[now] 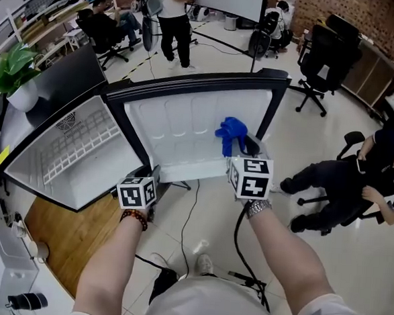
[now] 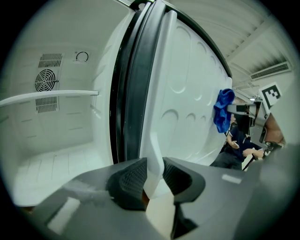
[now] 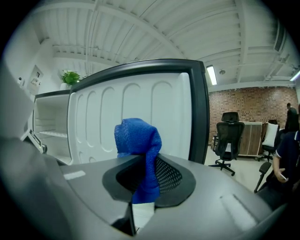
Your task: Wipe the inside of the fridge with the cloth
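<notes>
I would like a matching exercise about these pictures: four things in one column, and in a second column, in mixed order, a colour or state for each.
Things:
1. cloth
2. fridge door
3. plant
4. office chair

States:
A. black, on a wheeled base
B. blue, pinched in the right gripper
C. green and leafy
D. white inside, its edge clamped by the left gripper

Pairs: 1-B, 2-D, 3-C, 4-A.

The right tongs (image 3: 140, 180) clamp a blue cloth (image 3: 139, 143) before the fridge door (image 3: 136, 112).
</notes>
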The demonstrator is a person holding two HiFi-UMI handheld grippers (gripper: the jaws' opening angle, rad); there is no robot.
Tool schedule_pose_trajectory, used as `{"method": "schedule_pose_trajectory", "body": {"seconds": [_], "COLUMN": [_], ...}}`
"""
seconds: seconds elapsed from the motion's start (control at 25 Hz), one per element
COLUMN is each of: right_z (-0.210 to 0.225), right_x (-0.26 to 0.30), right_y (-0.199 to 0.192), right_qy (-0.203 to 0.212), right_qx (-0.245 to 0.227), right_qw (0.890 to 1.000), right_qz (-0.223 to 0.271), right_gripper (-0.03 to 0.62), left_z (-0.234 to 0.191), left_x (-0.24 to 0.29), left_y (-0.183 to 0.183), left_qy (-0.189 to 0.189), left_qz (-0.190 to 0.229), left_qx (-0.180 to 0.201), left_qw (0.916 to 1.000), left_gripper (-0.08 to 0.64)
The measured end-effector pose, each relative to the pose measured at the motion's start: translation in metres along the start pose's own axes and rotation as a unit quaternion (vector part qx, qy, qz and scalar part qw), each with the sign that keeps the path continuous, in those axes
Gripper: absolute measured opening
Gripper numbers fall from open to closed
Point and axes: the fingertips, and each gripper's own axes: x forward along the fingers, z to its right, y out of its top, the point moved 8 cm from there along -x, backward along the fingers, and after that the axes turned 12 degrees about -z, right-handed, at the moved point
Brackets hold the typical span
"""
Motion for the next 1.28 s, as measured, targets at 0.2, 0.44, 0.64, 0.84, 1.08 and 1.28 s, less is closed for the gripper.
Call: {"method": "schedule_pose_trajectory", "body": {"seconds": [0.2, 0.44, 0.64, 0.84, 1.08, 1.28], "right_z": [0.017, 0.031, 0.024, -0.028, -0.102, -0.154], "right_x": [-0.004, -0.007, -0.016, -0.019, 0.001, 0.019], "right_y": [-0.002, -0.003, -0.005, -0.011, -0.024, -0.032], "right_qy": [-0.02, -0.036, -0.027, 0.031, 0.116, 0.157], "right_qx": [0.015, 0.02, 0.017, -0.009, -0.047, -0.06], "right_qw": [1.0, 0.999, 0.999, 0.999, 0.992, 0.986], "right_qz": [0.0, 0.003, 0.009, 0.018, 0.002, -0.01], "right_gripper": [0.057, 0.057, 0.057, 0.057, 0.057, 0.057], "left_z": [0.0, 0.0, 0.002, 0.002, 0.007, 0.002], "left_x": [0.001, 0.0, 0.0, 0.001, 0.003, 0.001], "left_y": [-0.002, -0.002, -0.002, -0.002, 0.002, -0.002], "left_qy": [0.001, 0.0, -0.001, -0.004, -0.006, -0.02], "left_qz": [0.0, 0.003, 0.003, 0.006, 0.007, 0.008], "left_qx": [-0.002, -0.004, -0.007, -0.01, -0.008, -0.003], "left_qw": [1.0, 1.0, 1.0, 0.9999, 0.9999, 0.9998], "left_gripper": [0.11, 0.11, 0.11, 0.112, 0.112, 0.112]}}
